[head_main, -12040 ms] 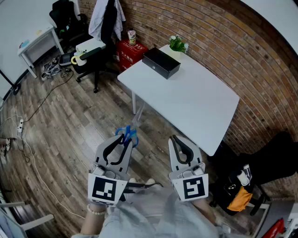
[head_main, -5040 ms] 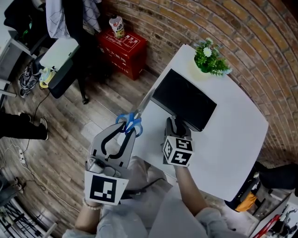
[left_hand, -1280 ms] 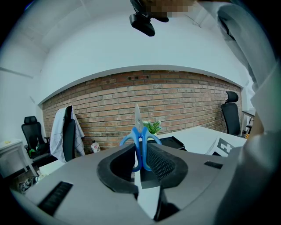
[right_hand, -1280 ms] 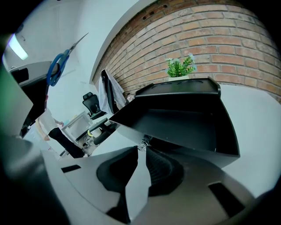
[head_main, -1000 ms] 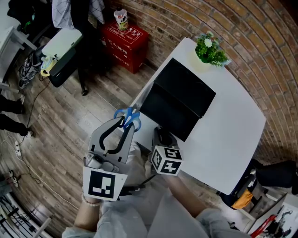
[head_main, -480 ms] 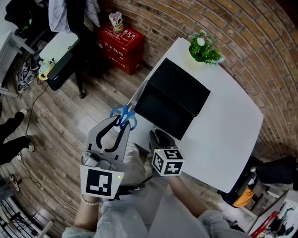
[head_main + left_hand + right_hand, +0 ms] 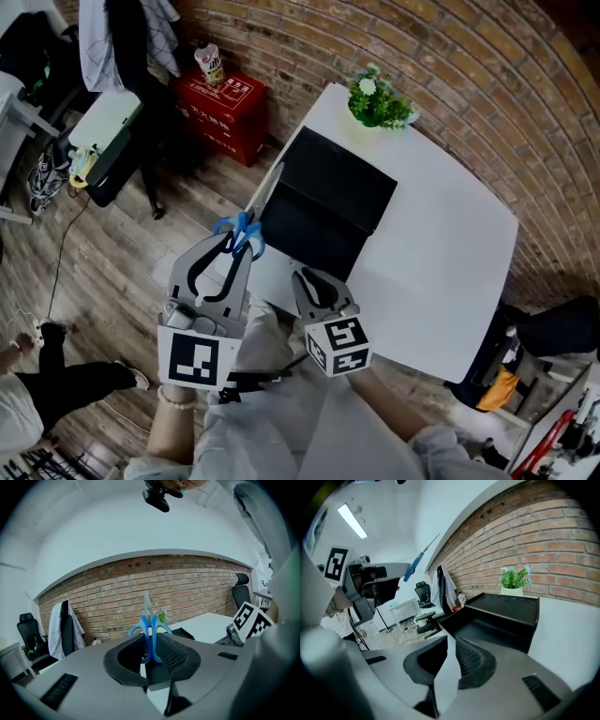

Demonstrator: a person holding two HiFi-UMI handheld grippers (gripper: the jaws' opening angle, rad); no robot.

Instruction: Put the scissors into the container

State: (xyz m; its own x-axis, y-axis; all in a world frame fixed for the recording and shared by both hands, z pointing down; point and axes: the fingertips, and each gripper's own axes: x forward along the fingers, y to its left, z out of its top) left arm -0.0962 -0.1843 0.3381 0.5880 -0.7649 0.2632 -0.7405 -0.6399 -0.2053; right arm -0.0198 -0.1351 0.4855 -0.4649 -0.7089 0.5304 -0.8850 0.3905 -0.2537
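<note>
My left gripper (image 7: 238, 246) is shut on the blue handles of the scissors (image 7: 241, 228), left of the container and over the table's near left edge. Their blade points up and away in the left gripper view, where the scissors (image 7: 149, 631) stand upright between the pads. The container is a black box (image 7: 345, 184) on the white table (image 7: 441, 262), and its drawer (image 7: 302, 234) is pulled out towards me. My right gripper (image 7: 313, 277) hovers just in front of the drawer (image 7: 487, 632). Its jaws stand a narrow gap apart with nothing between them.
A potted plant (image 7: 375, 98) stands at the table's far corner behind the box. On the wooden floor to the left are a red crate (image 7: 220, 108) and an office chair (image 7: 98, 136). A person's legs (image 7: 66, 389) show at the lower left. A brick wall runs behind.
The right gripper pulled the drawer out of the black box, then drew back from it towards me. The left gripper kept hold of the scissors and stayed beside the box.
</note>
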